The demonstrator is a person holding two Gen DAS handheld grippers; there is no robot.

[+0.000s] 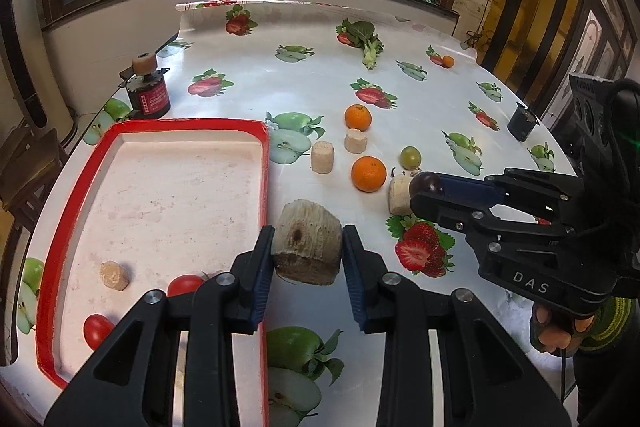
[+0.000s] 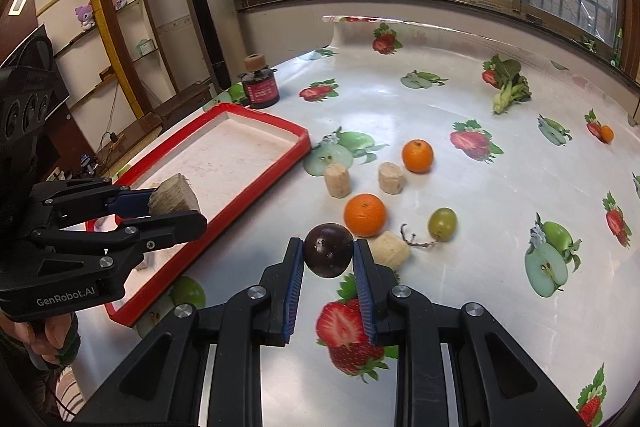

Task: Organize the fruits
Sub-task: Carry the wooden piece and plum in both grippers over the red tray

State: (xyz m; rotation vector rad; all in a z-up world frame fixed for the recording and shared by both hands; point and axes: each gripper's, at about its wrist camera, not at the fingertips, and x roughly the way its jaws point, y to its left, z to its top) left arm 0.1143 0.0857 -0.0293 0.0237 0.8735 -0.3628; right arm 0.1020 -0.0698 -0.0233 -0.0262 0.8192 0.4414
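Note:
My left gripper point(image 1: 308, 247) is shut on a large beige corn chunk point(image 1: 308, 247), held at the red tray's point(image 1: 72, 211) right rim; it shows in the right wrist view too point(image 2: 174, 201). My right gripper point(image 2: 329, 251) is shut on a dark purple plum point(image 2: 329, 250), held above the table; it also shows in the left wrist view point(image 1: 428, 183). In the tray lie two red tomatoes point(image 1: 98, 330) and a small beige piece point(image 1: 114, 275). On the table lie two oranges point(image 2: 365, 215) point(image 2: 417, 155), a green grape point(image 2: 442, 223) and three beige corn pieces point(image 2: 338, 179).
A dark jar with a cork lid point(image 1: 149, 91) stands behind the tray. A leafy green vegetable point(image 1: 366, 41) and a small orange point(image 1: 448, 61) lie far back. A dark cup point(image 1: 522, 123) stands at the right table edge. The tablecloth has printed fruit.

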